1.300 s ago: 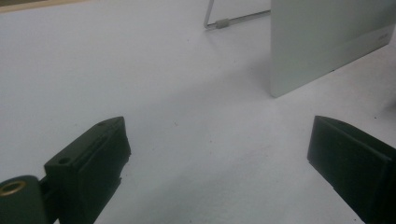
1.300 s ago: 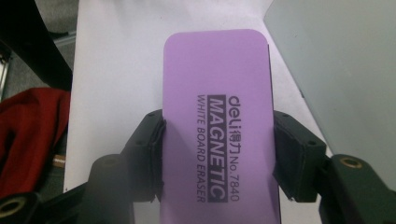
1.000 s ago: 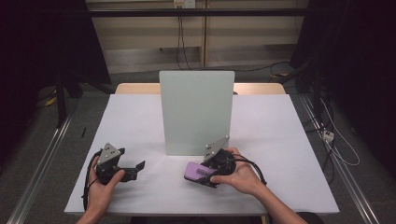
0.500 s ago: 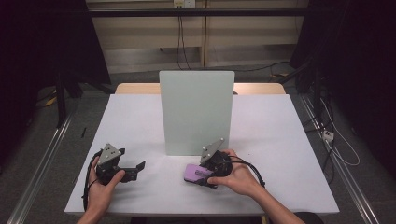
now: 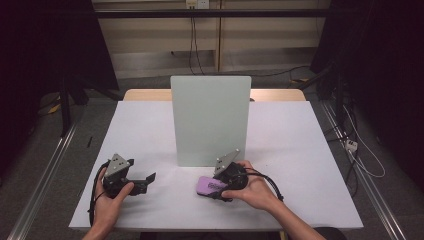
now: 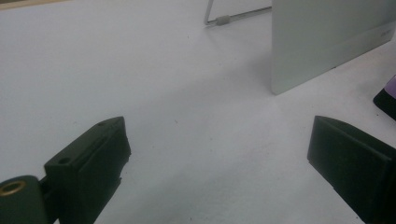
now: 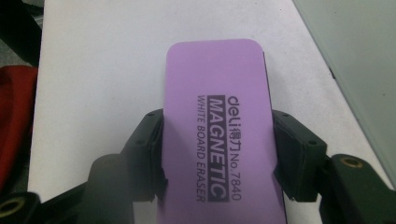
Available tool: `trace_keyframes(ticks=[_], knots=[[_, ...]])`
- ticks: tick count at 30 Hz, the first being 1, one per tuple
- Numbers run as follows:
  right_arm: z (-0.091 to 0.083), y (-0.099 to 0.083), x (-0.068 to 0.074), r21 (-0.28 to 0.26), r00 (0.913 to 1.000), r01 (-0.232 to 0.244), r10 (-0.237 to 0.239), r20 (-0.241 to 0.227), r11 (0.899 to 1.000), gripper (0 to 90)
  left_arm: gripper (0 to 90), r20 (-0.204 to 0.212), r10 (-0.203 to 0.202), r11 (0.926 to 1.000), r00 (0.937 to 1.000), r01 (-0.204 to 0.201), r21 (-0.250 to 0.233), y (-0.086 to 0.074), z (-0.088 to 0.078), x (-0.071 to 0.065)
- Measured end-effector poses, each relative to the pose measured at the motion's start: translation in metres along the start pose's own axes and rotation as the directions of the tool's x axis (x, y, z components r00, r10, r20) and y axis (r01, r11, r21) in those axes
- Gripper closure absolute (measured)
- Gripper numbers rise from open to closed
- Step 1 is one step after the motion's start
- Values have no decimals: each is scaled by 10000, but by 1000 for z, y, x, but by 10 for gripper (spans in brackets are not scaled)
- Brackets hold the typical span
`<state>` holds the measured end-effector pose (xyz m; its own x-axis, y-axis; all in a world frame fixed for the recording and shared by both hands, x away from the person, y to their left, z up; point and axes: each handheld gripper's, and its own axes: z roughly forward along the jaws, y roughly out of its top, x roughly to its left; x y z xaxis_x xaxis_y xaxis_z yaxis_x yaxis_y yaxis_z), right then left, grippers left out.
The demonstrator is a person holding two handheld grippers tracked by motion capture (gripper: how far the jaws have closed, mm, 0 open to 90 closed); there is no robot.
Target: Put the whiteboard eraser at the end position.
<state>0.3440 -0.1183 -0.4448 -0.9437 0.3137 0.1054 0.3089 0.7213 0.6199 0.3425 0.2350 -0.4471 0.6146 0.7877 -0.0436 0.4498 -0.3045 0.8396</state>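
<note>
A purple whiteboard eraser (image 5: 208,184) with black print lies flat on the white table (image 5: 295,150), in front of the upright pale panel (image 5: 210,120). My right gripper (image 5: 216,188) is shut on it, and in the right gripper view both black pads (image 7: 149,140) press the long sides of the eraser (image 7: 217,93). My left gripper (image 5: 146,183) rests at the table's front left, held by a hand. Its jaws stand wide open over bare tabletop in the left gripper view (image 6: 219,144), with nothing between them.
The panel (image 6: 327,37) stands on a wire foot (image 6: 219,18) in the middle of the table. A dark corner of the eraser (image 6: 387,95) shows at the right edge of the left gripper view. Cables run along the floor beyond the table.
The right gripper with the eraser has edged slightly to the left. The left gripper has stayed put.
</note>
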Motion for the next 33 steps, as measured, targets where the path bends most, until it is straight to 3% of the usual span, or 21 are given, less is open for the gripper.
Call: trace_keyframes(ticks=[12, 15, 21, 33], knots=[[1, -3, 0, -259, 9997, -251, 253, 39, 9993, 391, 53, 16, -16, 10000, 10000, 17, -13, 0, 0, 0], [1, -3, -1, -423, 9985, -497, 505, 189, 9979, 278, 53, 18, -3, 10000, 10000, 3, -20, 0, -1, 0], [-1, -3, -2, -799, 9972, -688, 710, 247, 9944, 156, 53, 31, -3, 10000, 10000, 3, -30, 1, -1, 0], [-13, -2, -3, -1507, 9922, -1037, 1128, 530, 9831, 102, 53, 64, -64, 10000, 10000, 64, 14, 0, -1, 0]])
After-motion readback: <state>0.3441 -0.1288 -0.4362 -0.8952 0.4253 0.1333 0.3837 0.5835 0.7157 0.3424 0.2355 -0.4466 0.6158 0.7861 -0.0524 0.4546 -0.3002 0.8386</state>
